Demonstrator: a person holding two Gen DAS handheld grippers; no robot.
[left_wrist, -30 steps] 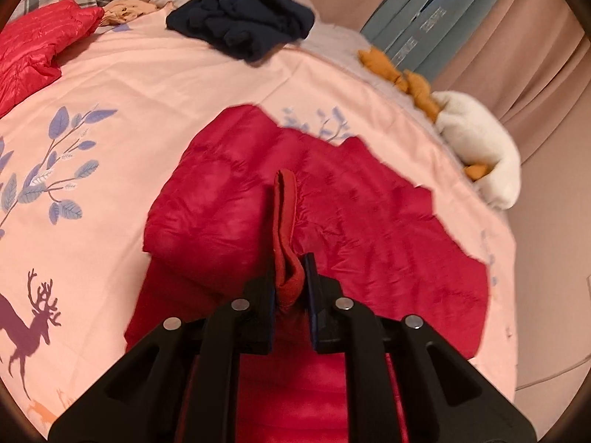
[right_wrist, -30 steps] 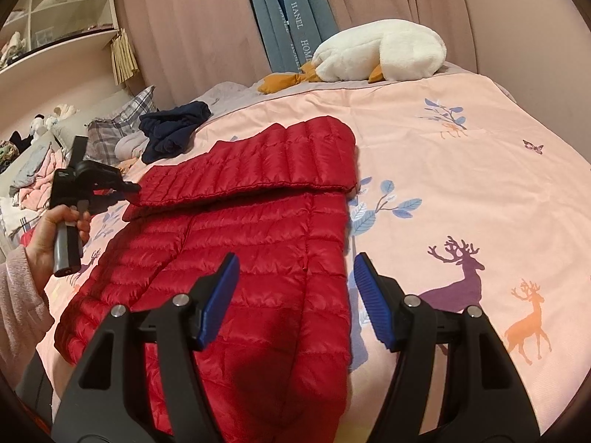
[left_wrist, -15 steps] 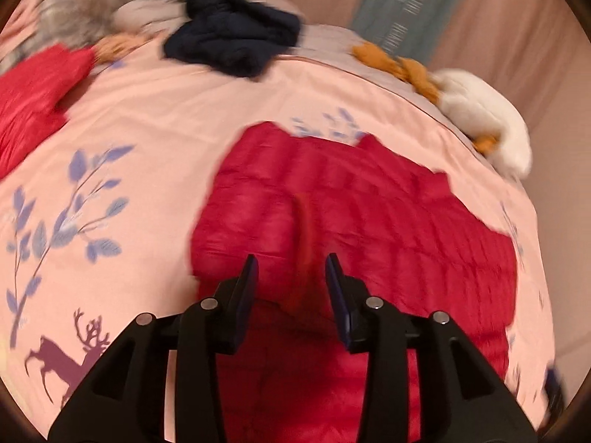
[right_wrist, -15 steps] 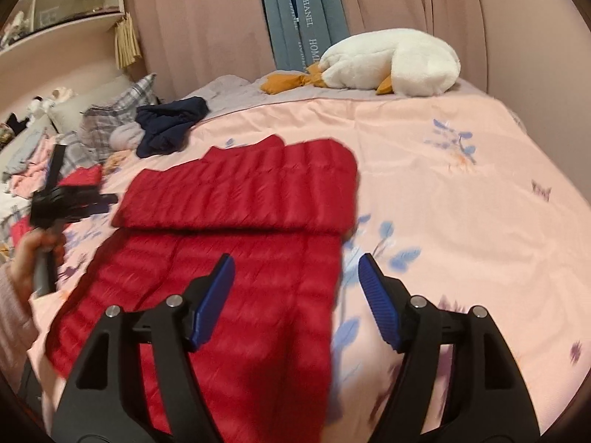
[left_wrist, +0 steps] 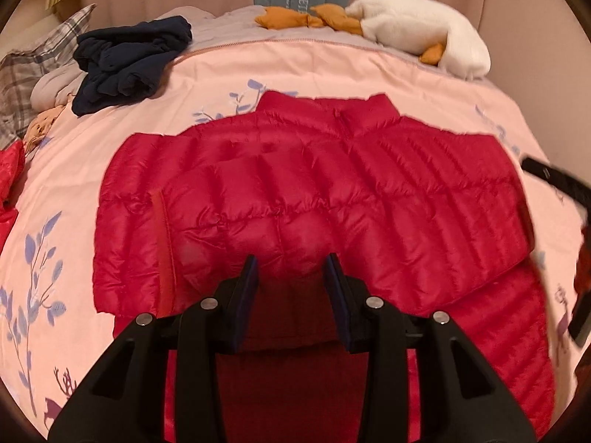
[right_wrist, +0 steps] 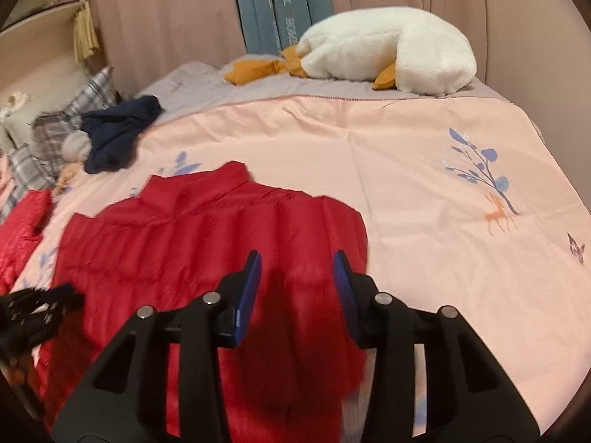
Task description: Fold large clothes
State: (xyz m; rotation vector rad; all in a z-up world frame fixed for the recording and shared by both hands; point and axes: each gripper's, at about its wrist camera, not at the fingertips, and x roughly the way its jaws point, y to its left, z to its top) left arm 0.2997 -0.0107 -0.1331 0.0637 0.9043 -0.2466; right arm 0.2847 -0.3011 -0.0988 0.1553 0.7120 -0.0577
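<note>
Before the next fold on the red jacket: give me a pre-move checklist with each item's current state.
1. Left gripper open and empty: ok.
2. Right gripper open and empty: ok.
3. Sleeve folded across the jacket: ok.
4. Jacket lying on the bedspread, apart from the navy clothes: ok.
5. Collar flat at the far edge: ok.
6. Jacket's near hem smooth: cannot tell, hidden behind the grippers.
</note>
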